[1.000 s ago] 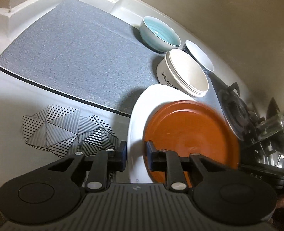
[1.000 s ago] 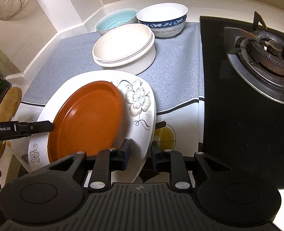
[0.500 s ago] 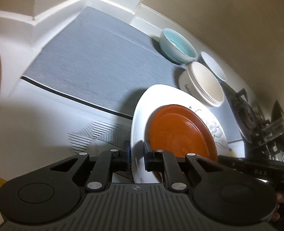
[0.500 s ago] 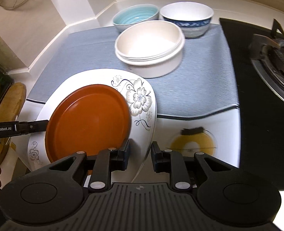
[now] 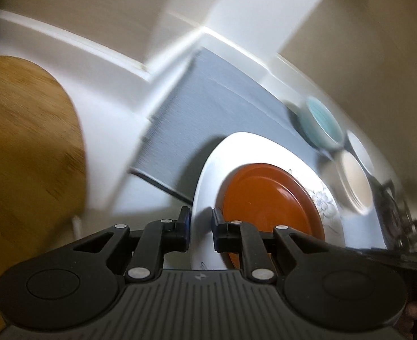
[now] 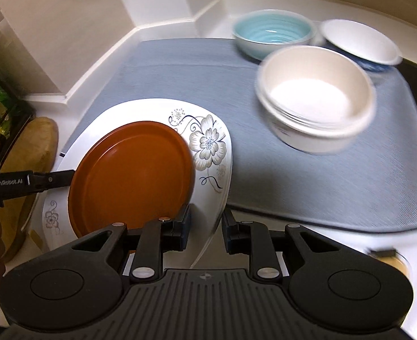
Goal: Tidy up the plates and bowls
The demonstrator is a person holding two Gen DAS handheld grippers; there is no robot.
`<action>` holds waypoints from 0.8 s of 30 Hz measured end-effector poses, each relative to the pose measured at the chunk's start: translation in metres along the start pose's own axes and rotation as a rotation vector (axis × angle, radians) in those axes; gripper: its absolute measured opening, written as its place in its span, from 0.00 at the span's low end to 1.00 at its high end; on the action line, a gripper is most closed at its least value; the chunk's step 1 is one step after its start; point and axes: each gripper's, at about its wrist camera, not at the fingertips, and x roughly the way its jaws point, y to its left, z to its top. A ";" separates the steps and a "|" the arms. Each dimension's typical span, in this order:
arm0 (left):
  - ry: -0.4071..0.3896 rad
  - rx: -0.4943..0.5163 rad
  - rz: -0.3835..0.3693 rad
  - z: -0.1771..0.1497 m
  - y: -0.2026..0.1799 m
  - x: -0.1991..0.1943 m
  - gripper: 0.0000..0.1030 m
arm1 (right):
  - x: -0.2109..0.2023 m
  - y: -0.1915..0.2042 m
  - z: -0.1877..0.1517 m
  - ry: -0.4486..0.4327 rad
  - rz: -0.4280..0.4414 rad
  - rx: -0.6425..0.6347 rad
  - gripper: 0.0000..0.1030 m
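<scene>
The white floral plate (image 6: 208, 147) with the orange plate (image 6: 132, 175) on it has travelled left, away from the bowls (image 6: 316, 96). Both grippers, left (image 5: 200, 226) and right (image 6: 205, 226), have fingers clamped on its opposite rims (carried above the table). Next: a level set-down.

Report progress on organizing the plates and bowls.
Done: the orange plate sits stacked on the white floral plate, and several cream bowls are nested on the grey mat. In hand: both grippers, left and right, clamp the white plate's rim and carry the pair. Left: set the plates down; the teal bowl and blue-patterned bowl stand loose.
</scene>
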 end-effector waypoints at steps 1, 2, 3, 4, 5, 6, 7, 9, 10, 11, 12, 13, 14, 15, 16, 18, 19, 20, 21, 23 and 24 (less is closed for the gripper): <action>-0.009 -0.011 0.011 0.004 0.004 0.000 0.17 | 0.004 0.005 0.004 0.001 0.001 -0.008 0.24; -0.019 -0.022 0.023 0.009 0.009 0.001 0.17 | 0.008 0.010 0.008 0.002 0.004 -0.014 0.24; -0.028 -0.032 0.032 0.013 0.015 -0.001 0.18 | 0.013 0.015 0.012 0.003 0.008 -0.020 0.25; -0.037 -0.041 0.040 0.016 0.021 -0.003 0.18 | 0.016 0.020 0.016 0.003 0.008 -0.030 0.25; -0.044 -0.049 0.046 0.020 0.025 -0.003 0.18 | 0.020 0.025 0.019 0.002 0.007 -0.039 0.25; -0.050 -0.056 0.049 0.023 0.029 -0.003 0.18 | 0.023 0.029 0.023 0.002 0.006 -0.045 0.25; -0.057 -0.063 0.050 0.026 0.032 -0.002 0.19 | 0.026 0.032 0.026 0.001 0.004 -0.048 0.25; -0.066 -0.069 0.052 0.030 0.038 -0.002 0.19 | 0.032 0.040 0.033 -0.001 -0.001 -0.053 0.25; -0.068 -0.069 0.053 0.032 0.039 -0.001 0.19 | 0.033 0.041 0.034 -0.003 -0.002 -0.053 0.25; -0.071 -0.068 0.053 0.033 0.041 -0.001 0.19 | 0.034 0.043 0.036 -0.003 -0.005 -0.053 0.25; -0.074 -0.069 0.052 0.034 0.044 -0.001 0.19 | 0.036 0.045 0.038 -0.003 -0.007 -0.052 0.25; -0.074 -0.071 0.049 0.034 0.046 -0.002 0.19 | 0.036 0.046 0.039 -0.003 -0.008 -0.052 0.25; -0.074 -0.078 0.047 0.034 0.048 -0.002 0.20 | 0.037 0.047 0.039 -0.003 -0.009 -0.051 0.25; -0.073 -0.083 0.046 0.035 0.050 -0.003 0.21 | 0.038 0.047 0.040 -0.003 -0.012 -0.049 0.26; -0.073 -0.086 0.045 0.035 0.051 -0.004 0.21 | 0.037 0.047 0.040 -0.002 -0.015 -0.046 0.26; -0.071 -0.086 0.046 0.034 0.051 -0.006 0.21 | 0.036 0.048 0.039 0.001 -0.020 -0.038 0.27; -0.069 -0.088 0.044 0.033 0.052 -0.007 0.21 | 0.036 0.049 0.038 0.002 -0.024 -0.037 0.27; -0.066 -0.093 0.041 0.031 0.053 -0.008 0.21 | 0.035 0.050 0.037 0.004 -0.028 -0.038 0.27; -0.063 -0.096 0.037 0.029 0.055 -0.011 0.21 | 0.037 0.052 0.039 0.007 -0.030 -0.039 0.27; -0.058 -0.099 0.031 0.026 0.057 -0.015 0.21 | 0.036 0.052 0.037 0.013 -0.030 -0.038 0.27; -0.057 -0.100 0.027 0.024 0.058 -0.016 0.21 | 0.035 0.052 0.036 0.016 -0.030 -0.037 0.28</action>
